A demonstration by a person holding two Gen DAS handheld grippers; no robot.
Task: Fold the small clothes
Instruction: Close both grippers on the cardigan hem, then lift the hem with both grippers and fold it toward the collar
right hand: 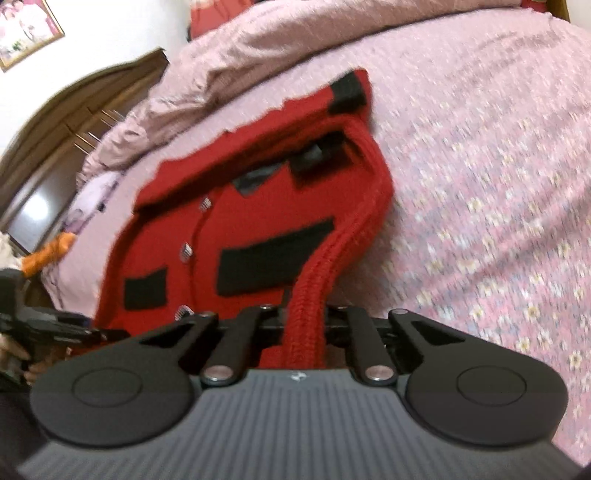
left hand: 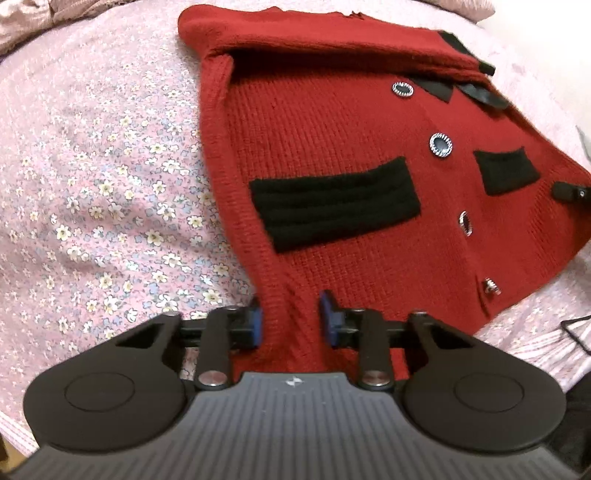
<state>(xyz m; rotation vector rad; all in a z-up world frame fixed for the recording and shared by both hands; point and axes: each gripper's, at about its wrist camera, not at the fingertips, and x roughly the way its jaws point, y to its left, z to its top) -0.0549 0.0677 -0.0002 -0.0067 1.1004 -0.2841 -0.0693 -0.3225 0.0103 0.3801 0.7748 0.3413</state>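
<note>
A small red knit cardigan (left hand: 332,147) with black pocket patches, a black collar and silver-rimmed buttons lies face up on the bed; its top part is folded over. My left gripper (left hand: 291,317) is shut on the cardigan's near hem corner, the red knit bunched between its blue pads (left hand: 255,325). In the right wrist view the cardigan (right hand: 251,229) shows again, blurred. My right gripper (right hand: 304,321) is shut on its thick ribbed red edge, which runs up between the jaws. The left gripper (right hand: 55,328) shows at the left edge of that view.
The bed is covered with a pink floral sheet (left hand: 103,177). A rumpled pink duvet (right hand: 229,62) lies at the far side. A wooden headboard (right hand: 74,122) and a framed picture (right hand: 26,29) stand beyond. An orange item (right hand: 51,251) sits at the left.
</note>
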